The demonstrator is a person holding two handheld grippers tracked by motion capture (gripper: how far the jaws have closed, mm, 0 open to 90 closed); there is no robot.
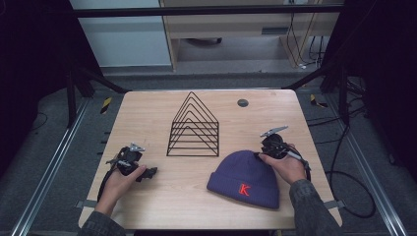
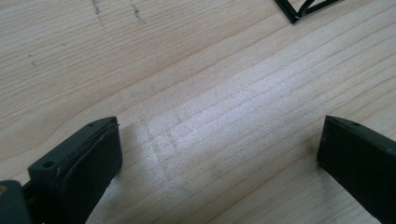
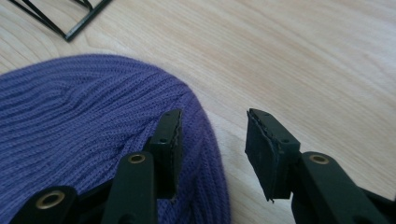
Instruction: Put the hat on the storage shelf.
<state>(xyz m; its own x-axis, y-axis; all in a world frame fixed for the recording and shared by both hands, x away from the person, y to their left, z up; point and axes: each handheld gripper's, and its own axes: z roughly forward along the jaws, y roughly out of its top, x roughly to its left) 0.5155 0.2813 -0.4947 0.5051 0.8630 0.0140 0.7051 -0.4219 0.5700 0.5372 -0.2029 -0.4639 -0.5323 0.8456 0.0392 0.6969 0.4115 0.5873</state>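
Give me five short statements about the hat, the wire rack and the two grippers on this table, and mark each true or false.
1. The purple knit hat carries a red letter K. True.
2. The black wire rack sits on top of the hat. False: it stands on the table, apart from the hat.
3. The left gripper has its jaws open over bare wood. True.
4. The right gripper is clamped shut on the hat. False: its jaws are apart at the hat's edge.
5. The hat is green. False: purple.

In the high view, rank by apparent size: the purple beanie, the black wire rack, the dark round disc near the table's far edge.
1. Purple beanie, slightly the largest, though it lies nearer the camera.
2. Black wire rack, close behind.
3. Dark round disc, by far the smallest.
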